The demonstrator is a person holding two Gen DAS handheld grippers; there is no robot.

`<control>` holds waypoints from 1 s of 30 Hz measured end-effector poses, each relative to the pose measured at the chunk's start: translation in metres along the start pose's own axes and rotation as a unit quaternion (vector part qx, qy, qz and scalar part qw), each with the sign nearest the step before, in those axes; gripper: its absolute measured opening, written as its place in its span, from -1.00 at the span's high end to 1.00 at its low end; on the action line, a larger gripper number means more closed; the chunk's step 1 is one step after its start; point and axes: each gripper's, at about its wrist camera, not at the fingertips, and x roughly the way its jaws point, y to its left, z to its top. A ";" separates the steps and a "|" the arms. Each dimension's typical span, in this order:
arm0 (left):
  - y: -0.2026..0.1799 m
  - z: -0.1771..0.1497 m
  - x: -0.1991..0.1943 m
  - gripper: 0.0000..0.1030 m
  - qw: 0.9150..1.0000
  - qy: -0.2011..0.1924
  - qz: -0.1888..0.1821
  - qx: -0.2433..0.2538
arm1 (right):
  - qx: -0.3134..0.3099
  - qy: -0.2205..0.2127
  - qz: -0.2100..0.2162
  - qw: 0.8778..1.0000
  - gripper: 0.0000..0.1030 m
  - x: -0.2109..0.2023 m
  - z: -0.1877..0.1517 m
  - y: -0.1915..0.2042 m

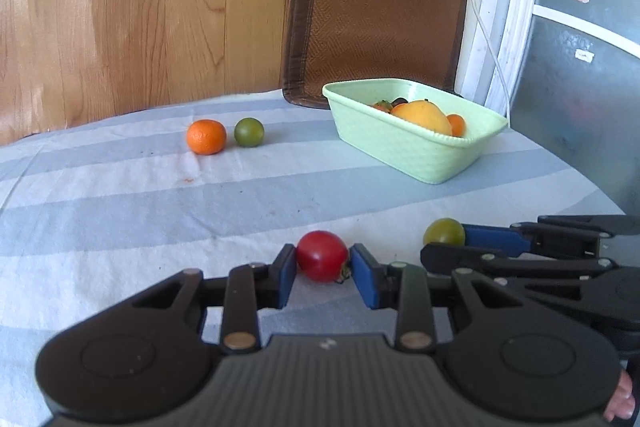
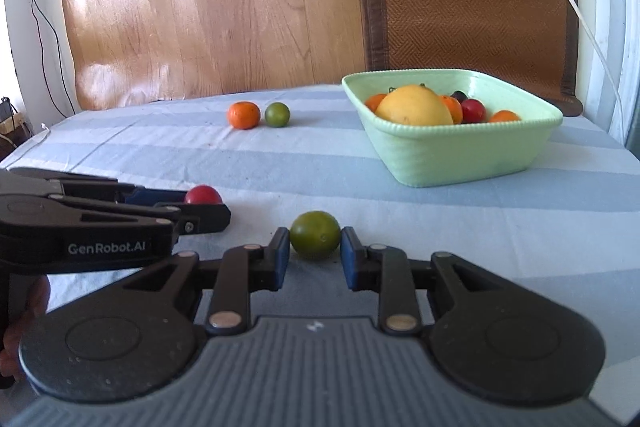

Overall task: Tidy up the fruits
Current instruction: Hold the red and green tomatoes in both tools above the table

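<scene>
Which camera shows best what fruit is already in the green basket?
The right wrist view: it looks down into the green basket, showing several fruits. The left wrist view sees it lower, its near wall hiding most.

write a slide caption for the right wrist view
Right gripper clamps a green tomato; left gripper holds a red tomato beside it.

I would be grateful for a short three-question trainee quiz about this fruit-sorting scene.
1. True or false: the left tool grips a red tomato.
2. Which fruit sits between the right tool's pads? A) mandarin B) green tomato C) lemon
3. How many fruits lie loose on the striped cloth beyond the tools?

Key: 1 true. 2 B. 3 two: a mandarin and a green fruit, side by side, left of the green basket.
</scene>
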 end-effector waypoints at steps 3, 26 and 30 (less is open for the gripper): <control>0.000 -0.002 -0.002 0.24 1.000 -0.001 0.008 -0.001 | -0.005 0.002 0.001 1.000 0.37 0.000 -0.002 0.000; -0.008 0.002 0.000 0.44 1.000 -0.001 -0.002 0.014 | 0.015 -0.012 0.008 1.000 0.43 -0.006 -0.001 -0.006; -0.011 0.029 0.007 0.44 0.999 -0.011 -0.031 0.008 | 0.032 -0.058 0.000 0.998 0.43 -0.017 0.010 -0.022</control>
